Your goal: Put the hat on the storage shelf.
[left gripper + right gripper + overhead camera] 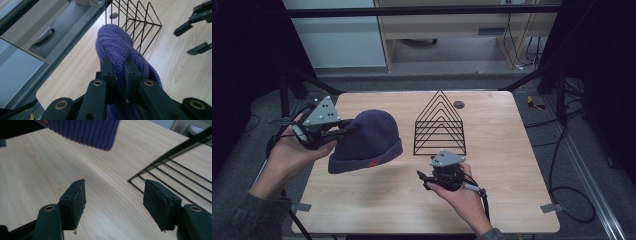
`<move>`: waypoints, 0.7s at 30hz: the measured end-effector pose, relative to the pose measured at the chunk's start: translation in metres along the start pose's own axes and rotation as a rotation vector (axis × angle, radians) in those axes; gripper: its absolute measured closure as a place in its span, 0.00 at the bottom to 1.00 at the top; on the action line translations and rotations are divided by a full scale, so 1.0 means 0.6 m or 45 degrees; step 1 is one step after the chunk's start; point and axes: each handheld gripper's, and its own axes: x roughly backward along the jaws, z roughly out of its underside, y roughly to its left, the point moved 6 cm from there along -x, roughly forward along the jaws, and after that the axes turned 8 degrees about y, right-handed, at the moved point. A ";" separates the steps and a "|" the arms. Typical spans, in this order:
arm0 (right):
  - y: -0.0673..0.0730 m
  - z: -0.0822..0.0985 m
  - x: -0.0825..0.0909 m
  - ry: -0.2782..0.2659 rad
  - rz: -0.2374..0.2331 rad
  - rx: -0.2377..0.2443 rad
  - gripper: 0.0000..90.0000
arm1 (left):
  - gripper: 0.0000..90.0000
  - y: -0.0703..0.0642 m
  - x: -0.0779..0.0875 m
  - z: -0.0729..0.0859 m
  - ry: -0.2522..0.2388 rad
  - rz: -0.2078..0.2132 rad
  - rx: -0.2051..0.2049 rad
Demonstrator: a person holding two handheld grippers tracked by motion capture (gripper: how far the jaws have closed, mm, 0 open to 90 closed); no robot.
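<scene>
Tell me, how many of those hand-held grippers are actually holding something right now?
1. The left hand-held gripper is pinched shut on the purple knit hat, lifting it above the table. The right hand-held gripper sits open beside the black wire rack, holding nothing.

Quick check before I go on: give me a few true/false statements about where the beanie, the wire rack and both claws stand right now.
1. The left claw is shut on the purple beanie. True.
2. The right claw holds the beanie's cuff. False: its jaws stand open and hold nothing, above the bare wooden table.
3. The black wire rack stands upright on the table, to the right of the beanie in the high view. True.
4. The beanie is draped over the wire rack. False: it hangs from the left claw beside the rack, apart from it.
5. The beanie has a small orange mark on its cuff. True.
</scene>
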 end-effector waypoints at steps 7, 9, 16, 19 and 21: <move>-0.001 -0.042 -0.008 -0.012 -0.067 0.025 0.39 | 0.90 -0.005 0.012 -0.010 -0.022 0.019 -0.048; -0.001 -0.051 -0.010 -0.014 -0.080 0.038 0.39 | 0.90 -0.007 0.012 -0.012 -0.036 0.031 -0.044; 0.000 -0.076 -0.021 -0.018 -0.132 0.080 0.35 | 0.90 -0.013 0.010 -0.013 -0.040 0.059 -0.081; 0.001 -0.081 -0.027 -0.005 -0.145 0.093 0.33 | 0.90 -0.015 0.012 -0.014 -0.056 0.069 -0.072; 0.001 -0.083 -0.030 0.003 -0.159 0.099 0.33 | 0.90 -0.016 0.013 -0.014 -0.067 0.075 -0.076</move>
